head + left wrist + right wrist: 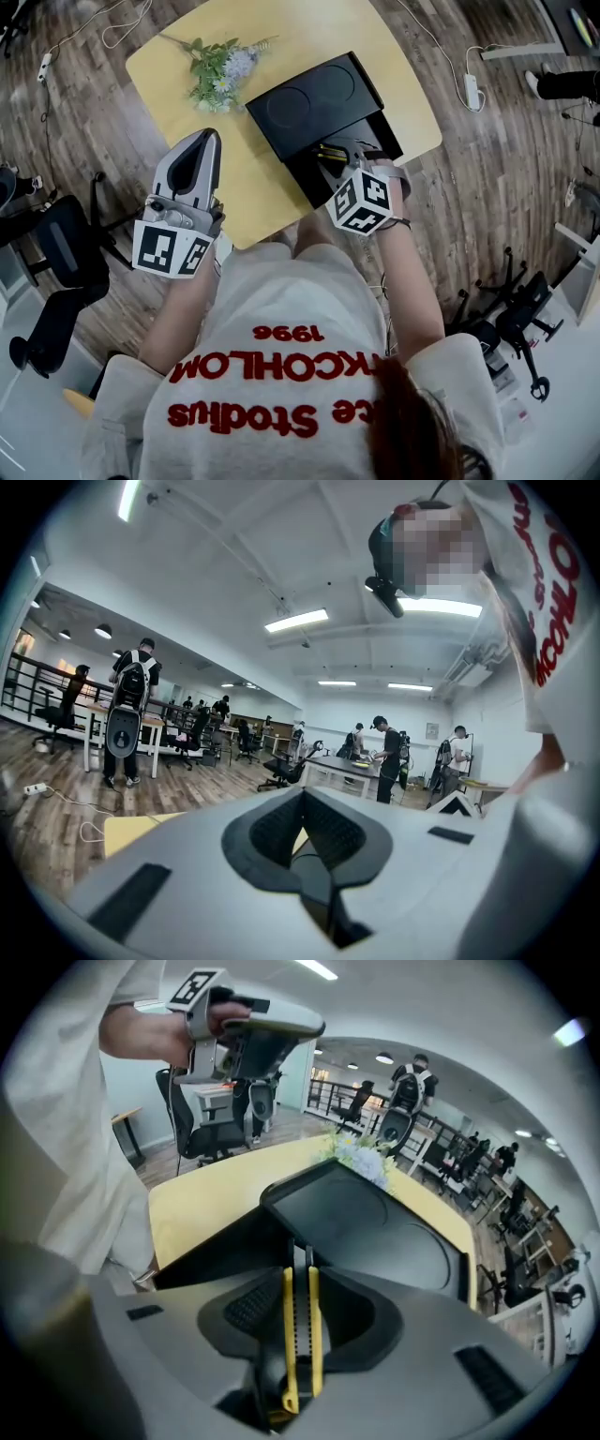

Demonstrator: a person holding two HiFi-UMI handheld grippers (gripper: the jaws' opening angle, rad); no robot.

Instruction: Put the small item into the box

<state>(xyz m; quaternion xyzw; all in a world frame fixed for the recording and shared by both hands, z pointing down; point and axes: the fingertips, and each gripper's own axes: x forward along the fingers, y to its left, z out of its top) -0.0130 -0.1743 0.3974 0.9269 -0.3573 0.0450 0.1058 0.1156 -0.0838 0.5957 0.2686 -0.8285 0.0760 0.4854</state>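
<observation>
An open black box [314,169] stands on the yellow table [309,33], its lid [314,98] tipped back on the far side. My right gripper [352,155] hovers over the box's near part, shut on a yellow and black utility knife [300,1335]. The knife stands on edge between the pads and points at the box [225,1246]. In the head view only a sliver of the knife [330,150] shows. My left gripper [208,136] is raised over the table's left edge, jaws together and nothing in them. It also appears high up in the right gripper view [314,1027].
A bunch of artificial flowers [217,70] lies on the table beyond the box, at the left. Cables and a power strip [472,91] trail over the wooden floor. Office chairs [56,253] stand at the left, more gear at the right. People stand at distant desks [389,757].
</observation>
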